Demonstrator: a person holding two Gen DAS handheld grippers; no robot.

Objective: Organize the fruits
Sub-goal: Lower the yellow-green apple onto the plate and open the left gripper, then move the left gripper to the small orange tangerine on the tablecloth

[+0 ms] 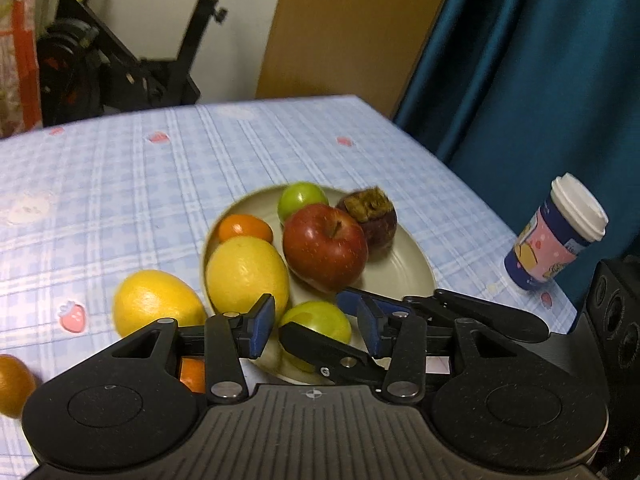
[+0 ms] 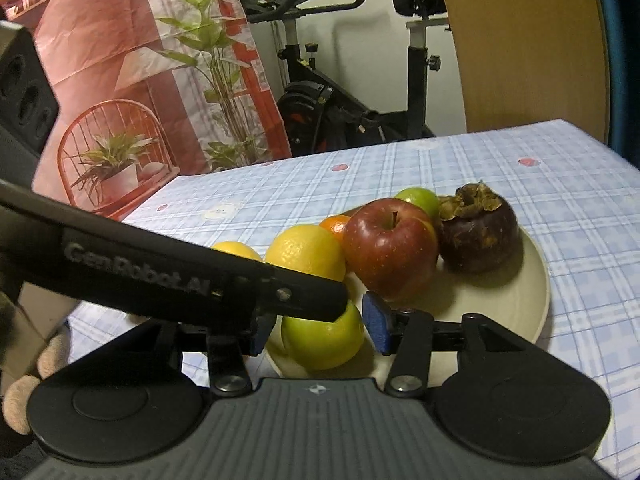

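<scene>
Fruits mostly gathered on a cream plate (image 1: 416, 256) on the blue-checked counter (image 1: 120, 184). Seen from the left wrist:

- red apple (image 1: 325, 250) at the middle of the plate
- mangosteen (image 1: 372, 220) with a dried calyx at 2 o'clock, touching the apple
- far green fruit (image 1: 302, 200) at 12 o'clock
- small orange (image 1: 245, 229) at 10 o'clock
- lemon (image 1: 246, 274) at 8 o'clock, against the rim
- near green fruit (image 1: 316, 320) at 6 o'clock, just inside the near rim

Off the plate:

- second lemon (image 1: 158, 304) on the cloth at 9 o'clock, just beside the plate
- loose orange (image 1: 14, 386) near the left edge of view
- something orange, glimpsed under the gripper's linkage and too hidden to name

Left gripper (image 1: 316, 328) part open above the near green fruit, blue pads either side of it, nothing gripped. In the right wrist view, one of its black fingers crossing from 9 o'clock, tip over the top of that fruit.

Right gripper (image 2: 320, 330) low at the plate's near rim, pads flanking the same green fruit very closely. Cannot tell whether pressed against it or just short of contact.

Lidded paper cup (image 1: 556, 232) standing at 3 o'clock near the counter's right edge, well apart from the plate. Exercise bike (image 1: 120, 60) beyond the far edge, blue curtain (image 1: 540, 80) at right.
</scene>
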